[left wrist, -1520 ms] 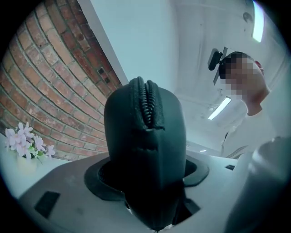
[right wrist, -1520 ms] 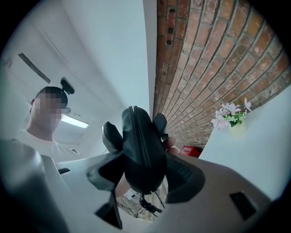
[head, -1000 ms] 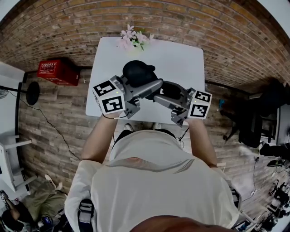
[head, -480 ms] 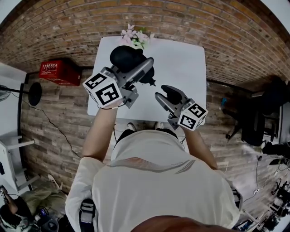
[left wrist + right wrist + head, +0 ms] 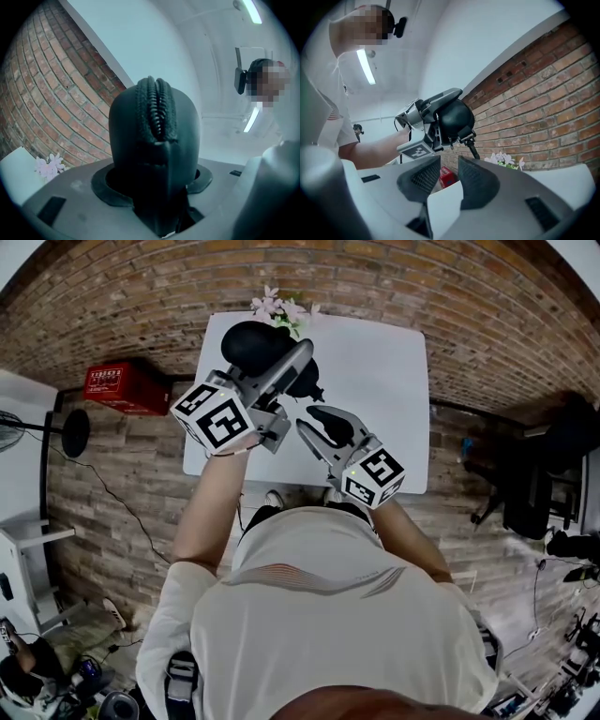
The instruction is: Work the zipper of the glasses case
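Observation:
My left gripper [image 5: 281,357] is shut on the black glasses case [image 5: 255,345] and holds it up over the far left of the white table [image 5: 375,381]. In the left gripper view the case [image 5: 154,140] stands upright between the jaws of the left gripper [image 5: 154,185], its zipper [image 5: 156,110] facing the camera. A short black strap [image 5: 471,146] dangles from the case [image 5: 454,118]. My right gripper [image 5: 317,420] hangs apart from the case, below and to its right. Its jaws are closing with a narrow gap and nothing between them [image 5: 447,169].
Pink flowers [image 5: 279,310] stand at the table's far edge. A red crate [image 5: 122,385] sits on the floor left of the table, by the brick wall. A black stand base [image 5: 70,432] is further left. Chairs and gear [image 5: 525,493] crowd the right side.
The left gripper has carried the case up and toward the far left of the table. The right gripper has come away from the case, swung left, and its jaws have narrowed.

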